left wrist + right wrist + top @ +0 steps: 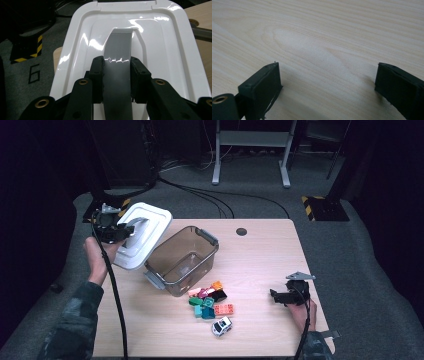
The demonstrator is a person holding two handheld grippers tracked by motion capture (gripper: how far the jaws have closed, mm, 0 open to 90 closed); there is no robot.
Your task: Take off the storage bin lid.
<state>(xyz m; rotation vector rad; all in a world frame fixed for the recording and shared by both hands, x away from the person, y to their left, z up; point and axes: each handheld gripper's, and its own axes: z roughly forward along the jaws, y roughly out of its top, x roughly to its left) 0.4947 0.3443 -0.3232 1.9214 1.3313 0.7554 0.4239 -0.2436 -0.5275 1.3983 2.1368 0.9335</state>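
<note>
My left gripper (129, 231) is shut on the grey handle (117, 75) of a white plastic lid (141, 236), held tilted above the table's left edge, just left of a clear grey-handled box (182, 260). In the left gripper view the two black jaws clamp the handle from both sides and the lid (160, 52) spreads out beyond them. My right gripper (274, 295) rests low at the table's right front, open, with bare wood between its jaws (328, 82). A pile of coloured toy bricks (210, 301) and a small white toy car (221, 325) lie in front of the box.
The wooden table (260, 255) has a round cable hole (241, 231) near its far edge. Cables run over the grey floor behind it, beside a metal stand (250, 150) and yellow-black striped blocks (324, 207).
</note>
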